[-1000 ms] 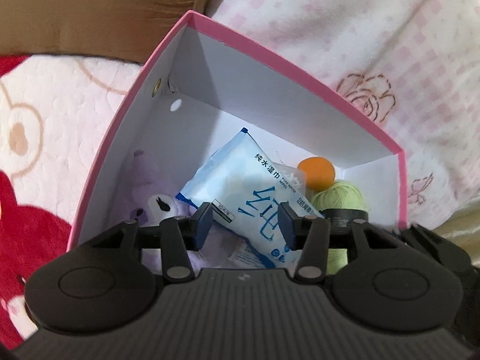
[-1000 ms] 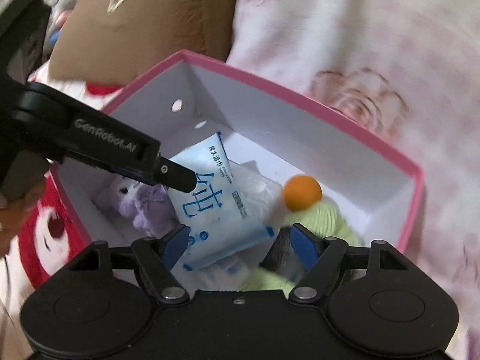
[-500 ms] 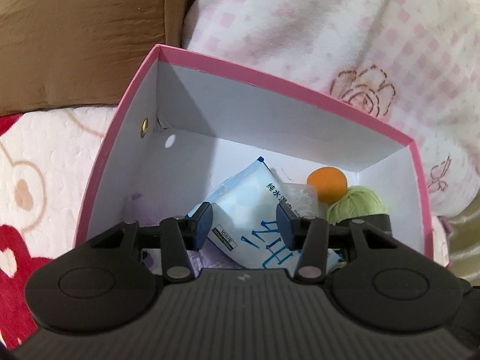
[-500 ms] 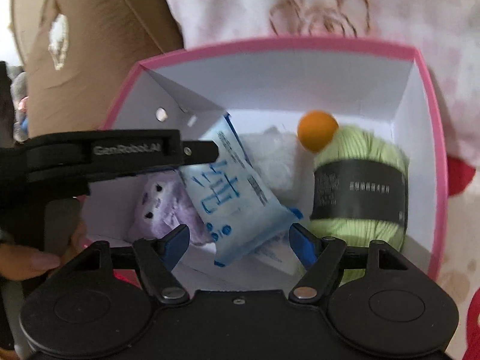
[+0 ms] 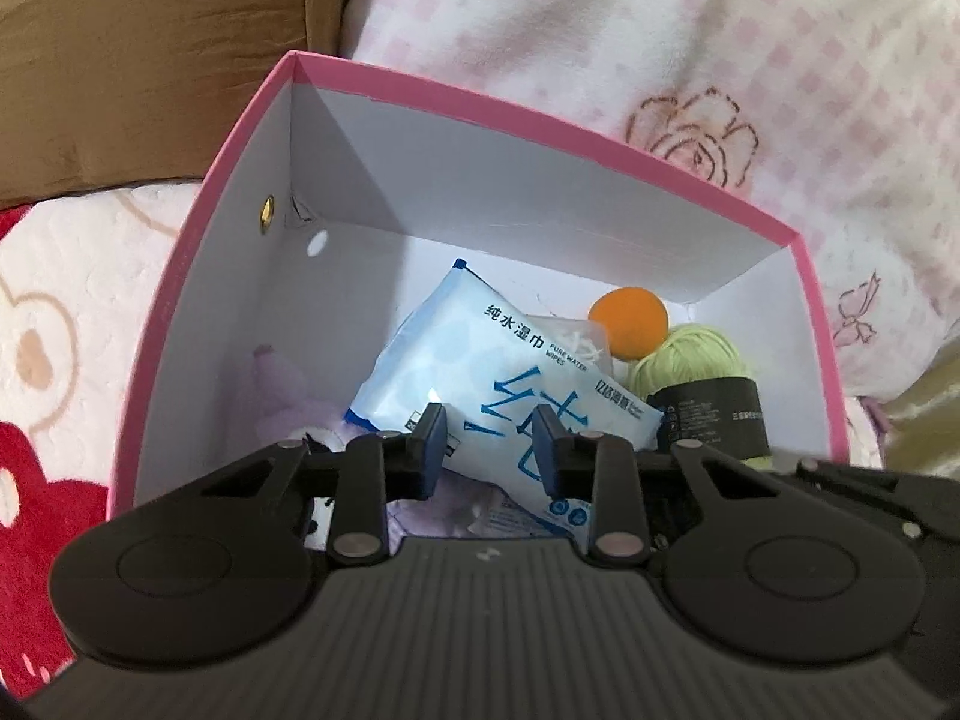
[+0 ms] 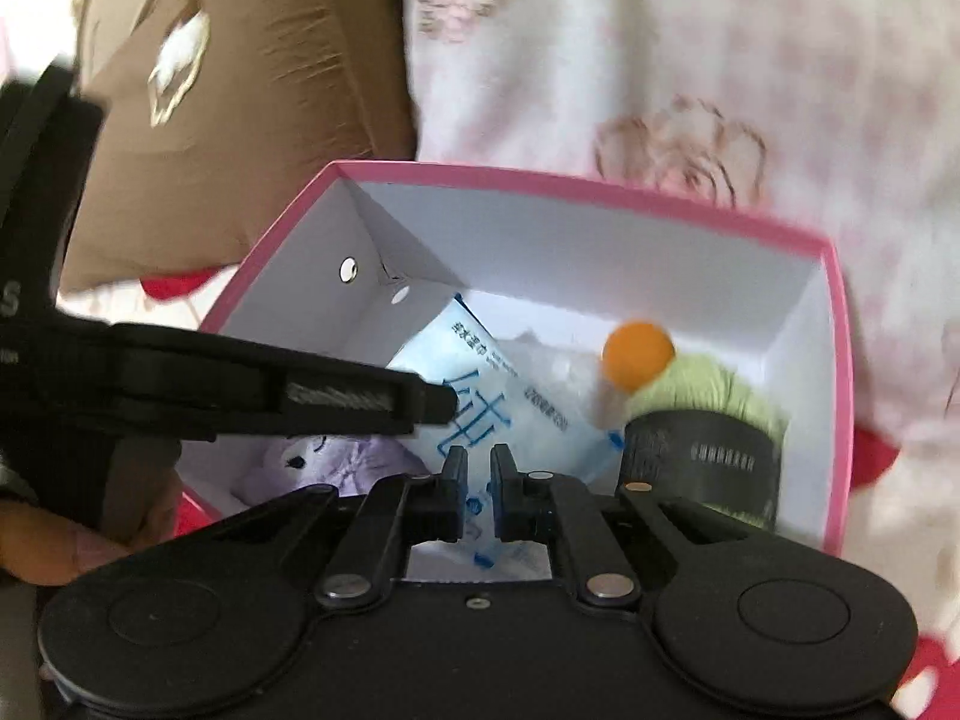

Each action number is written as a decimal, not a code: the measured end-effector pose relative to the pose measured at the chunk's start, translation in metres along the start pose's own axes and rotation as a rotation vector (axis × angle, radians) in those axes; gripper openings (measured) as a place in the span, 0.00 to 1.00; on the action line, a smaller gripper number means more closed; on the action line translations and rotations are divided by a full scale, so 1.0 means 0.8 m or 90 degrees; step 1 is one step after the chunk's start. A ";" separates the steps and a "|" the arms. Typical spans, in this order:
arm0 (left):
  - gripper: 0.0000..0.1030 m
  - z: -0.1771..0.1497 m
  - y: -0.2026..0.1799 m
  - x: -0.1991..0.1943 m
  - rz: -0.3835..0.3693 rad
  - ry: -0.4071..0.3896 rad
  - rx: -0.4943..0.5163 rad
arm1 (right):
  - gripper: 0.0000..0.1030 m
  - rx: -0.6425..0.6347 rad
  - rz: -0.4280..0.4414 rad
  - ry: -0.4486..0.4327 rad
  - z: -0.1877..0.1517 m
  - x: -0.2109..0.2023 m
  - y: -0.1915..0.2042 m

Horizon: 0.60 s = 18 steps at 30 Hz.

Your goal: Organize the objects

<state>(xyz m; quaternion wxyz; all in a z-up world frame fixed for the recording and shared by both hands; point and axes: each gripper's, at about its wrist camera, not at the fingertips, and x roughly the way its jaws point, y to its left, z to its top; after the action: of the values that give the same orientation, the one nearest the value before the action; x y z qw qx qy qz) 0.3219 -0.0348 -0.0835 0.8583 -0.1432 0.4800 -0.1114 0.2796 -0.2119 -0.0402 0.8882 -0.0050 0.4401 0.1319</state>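
Box: your pink cardboard box [image 5: 198,276] on the bed holds the blue wipes pack [image 5: 480,384], orange ball [image 5: 628,324], green yarn skein [image 5: 702,378], purple plush toy [image 6: 354,456].
Left claw [image 5: 487,445]: half open, empty.
Right claw [image 6: 478,495]: nearly closed, empty.
Left to do: seemingly nothing.

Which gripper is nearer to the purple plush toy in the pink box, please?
Left, as far as I can judge. The left gripper hangs just above the purple plush toy at the box's left side; the right gripper sits further right, over the wet wipes pack.
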 end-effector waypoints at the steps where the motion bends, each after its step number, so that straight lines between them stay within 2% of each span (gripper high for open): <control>1: 0.29 -0.001 -0.001 0.001 0.000 -0.002 -0.001 | 0.09 -0.008 -0.013 0.000 0.001 0.005 0.002; 5: 0.29 -0.004 0.002 0.003 -0.008 -0.003 -0.003 | 0.07 0.005 -0.036 0.018 -0.002 0.028 -0.010; 6: 0.29 -0.004 0.001 0.004 -0.007 -0.002 0.001 | 0.02 0.009 -0.038 0.019 -0.003 0.033 -0.016; 7: 0.29 -0.004 0.000 0.004 -0.003 -0.002 0.006 | 0.02 0.019 -0.045 0.015 -0.004 0.036 -0.020; 12: 0.29 -0.004 -0.009 0.006 0.015 -0.003 0.023 | 0.01 0.009 -0.057 0.009 -0.001 0.043 -0.025; 16: 0.35 -0.014 -0.025 0.003 0.043 -0.022 0.074 | 0.06 -0.004 -0.072 0.007 0.004 0.048 -0.030; 17: 0.36 -0.016 -0.025 0.003 0.044 -0.018 0.073 | 0.06 -0.008 -0.074 0.004 0.003 0.047 -0.029; 18: 0.39 -0.017 -0.024 0.003 0.041 -0.008 0.065 | 0.11 -0.011 -0.077 0.006 0.001 0.046 -0.029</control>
<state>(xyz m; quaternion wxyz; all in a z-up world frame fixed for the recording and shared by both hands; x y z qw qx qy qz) 0.3100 -0.0553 -0.0853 0.8705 -0.0847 0.4727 -0.1072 0.3069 -0.2257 -0.0713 0.8924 -0.0402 0.4420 0.0818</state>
